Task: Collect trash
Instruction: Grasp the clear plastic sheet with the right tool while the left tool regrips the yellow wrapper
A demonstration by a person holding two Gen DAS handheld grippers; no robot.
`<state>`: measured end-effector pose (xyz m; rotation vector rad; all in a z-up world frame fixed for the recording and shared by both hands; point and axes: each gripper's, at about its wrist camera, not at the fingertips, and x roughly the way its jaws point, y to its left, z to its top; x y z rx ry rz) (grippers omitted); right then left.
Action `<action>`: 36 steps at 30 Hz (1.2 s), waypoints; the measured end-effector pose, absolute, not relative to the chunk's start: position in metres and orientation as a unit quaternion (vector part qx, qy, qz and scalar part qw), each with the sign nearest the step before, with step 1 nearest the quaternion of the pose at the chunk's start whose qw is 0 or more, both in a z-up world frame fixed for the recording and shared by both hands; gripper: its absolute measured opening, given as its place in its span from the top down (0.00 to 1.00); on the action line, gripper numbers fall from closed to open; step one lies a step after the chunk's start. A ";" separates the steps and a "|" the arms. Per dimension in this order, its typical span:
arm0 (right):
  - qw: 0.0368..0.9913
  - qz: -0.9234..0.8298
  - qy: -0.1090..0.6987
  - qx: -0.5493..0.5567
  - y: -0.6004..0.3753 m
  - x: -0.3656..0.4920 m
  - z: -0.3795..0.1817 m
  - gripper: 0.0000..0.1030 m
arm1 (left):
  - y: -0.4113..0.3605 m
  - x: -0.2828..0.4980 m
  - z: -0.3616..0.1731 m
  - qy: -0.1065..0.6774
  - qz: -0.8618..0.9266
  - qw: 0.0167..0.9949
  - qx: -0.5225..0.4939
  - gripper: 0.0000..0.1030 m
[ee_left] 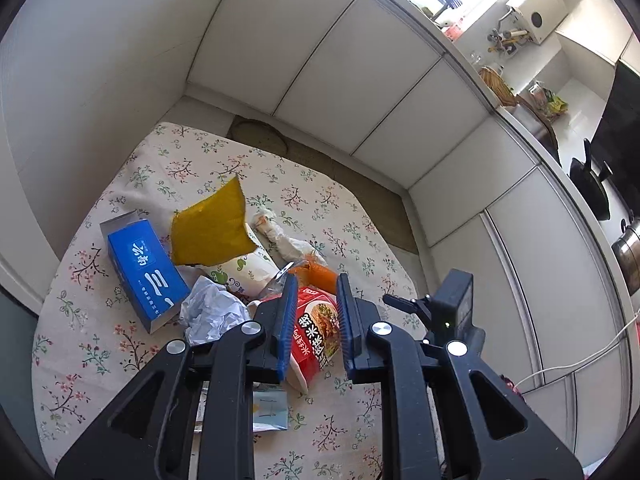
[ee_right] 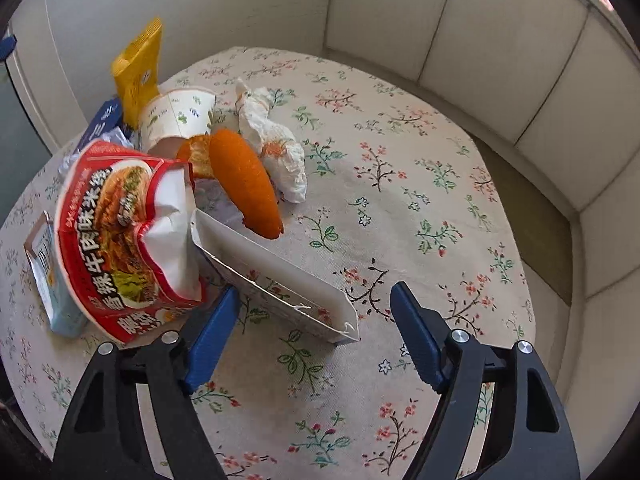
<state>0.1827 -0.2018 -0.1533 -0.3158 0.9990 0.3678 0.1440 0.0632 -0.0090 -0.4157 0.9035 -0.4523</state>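
Trash lies piled on a floral-cloth table [ee_left: 120,184]. My left gripper [ee_left: 316,292] is open, its blue pads either side of a red noodle cup [ee_left: 316,336] lying on its side, above it. Around it lie a blue box [ee_left: 144,272], a yellow packet [ee_left: 212,224], a white paper cup [ee_left: 244,268], crumpled paper [ee_left: 212,312], orange peel [ee_left: 316,272] and a tissue wad [ee_left: 280,236]. My right gripper [ee_right: 316,312] is open over a flat white carton [ee_right: 276,276], beside the red noodle cup [ee_right: 120,232], the orange peel [ee_right: 244,180], the tissue [ee_right: 276,144] and the paper cup [ee_right: 176,116].
White cabinet panels [ee_left: 320,60] wrap the table's far side. A small pale blue packet [ee_right: 48,280] lies by the red cup. The cloth to the right [ee_right: 420,200] is bare. A kitchen counter with pans [ee_left: 592,184] runs at far right.
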 end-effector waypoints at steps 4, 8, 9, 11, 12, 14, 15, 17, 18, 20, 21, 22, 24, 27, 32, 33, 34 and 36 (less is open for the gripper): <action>0.823 0.218 0.508 -0.131 -0.200 0.194 -0.173 0.63 | 0.069 0.148 -0.017 0.441 -0.201 0.851 -0.201 0.82; 0.820 0.217 0.515 -0.123 -0.200 0.193 -0.176 0.81 | 0.087 0.162 -0.033 0.462 -0.179 0.833 -0.246 0.81; 0.820 0.216 0.518 -0.115 -0.201 0.192 -0.176 0.84 | 0.091 0.167 -0.039 0.469 -0.172 0.828 -0.256 0.78; 0.822 0.209 0.519 -0.110 -0.203 0.187 -0.174 0.87 | 0.094 0.176 -0.048 0.478 -0.158 0.820 -0.271 0.70; 0.823 0.203 0.519 -0.109 -0.202 0.184 -0.173 0.88 | 0.095 0.182 -0.053 0.482 -0.150 0.818 -0.277 0.62; 0.826 0.194 0.519 -0.106 -0.199 0.174 -0.168 0.89 | 0.097 0.197 -0.060 0.479 -0.131 0.823 -0.277 0.46; 0.829 0.188 0.517 -0.104 -0.198 0.169 -0.165 0.90 | 0.097 0.204 -0.063 0.476 -0.121 0.827 -0.275 0.34; 0.837 0.172 0.510 -0.098 -0.197 0.160 -0.155 0.90 | 0.100 0.216 -0.075 0.484 -0.098 0.820 -0.289 0.23; 0.842 0.165 0.505 -0.092 -0.197 0.156 -0.149 0.90 | 0.102 0.221 -0.081 0.490 -0.094 0.810 -0.308 0.22; 0.852 0.154 0.495 -0.070 -0.199 0.148 -0.135 0.91 | 0.100 0.226 -0.085 0.489 -0.088 0.805 -0.324 0.19; 0.857 0.147 0.490 -0.062 -0.200 0.142 -0.128 0.91 | 0.093 0.228 -0.084 0.486 -0.078 0.813 -0.311 0.14; 0.861 0.139 0.487 -0.056 -0.201 0.138 -0.121 0.91 | 0.084 0.230 -0.082 0.484 -0.068 0.822 -0.291 0.12; 0.866 0.131 0.481 -0.033 -0.202 0.129 -0.109 0.91 | 0.063 0.233 -0.080 0.483 -0.052 0.840 -0.242 0.10; 0.870 0.126 0.476 0.002 -0.200 0.122 -0.100 0.91 | 0.032 0.239 -0.085 0.485 -0.035 0.856 -0.176 0.10; 0.872 0.131 0.471 0.028 -0.194 0.104 -0.097 0.91 | 0.009 0.250 -0.104 0.481 0.007 0.873 -0.079 0.20; 0.872 0.132 0.471 0.023 -0.192 0.102 -0.097 0.91 | 0.011 0.252 -0.112 0.493 0.005 0.867 -0.077 0.30; 0.872 0.134 0.471 0.020 -0.191 0.102 -0.097 0.91 | 0.014 0.254 -0.119 0.505 -0.001 0.859 -0.084 0.35; 0.873 0.138 0.468 0.022 -0.190 0.099 -0.095 0.91 | 0.024 0.255 -0.126 0.512 -0.011 0.852 -0.108 0.44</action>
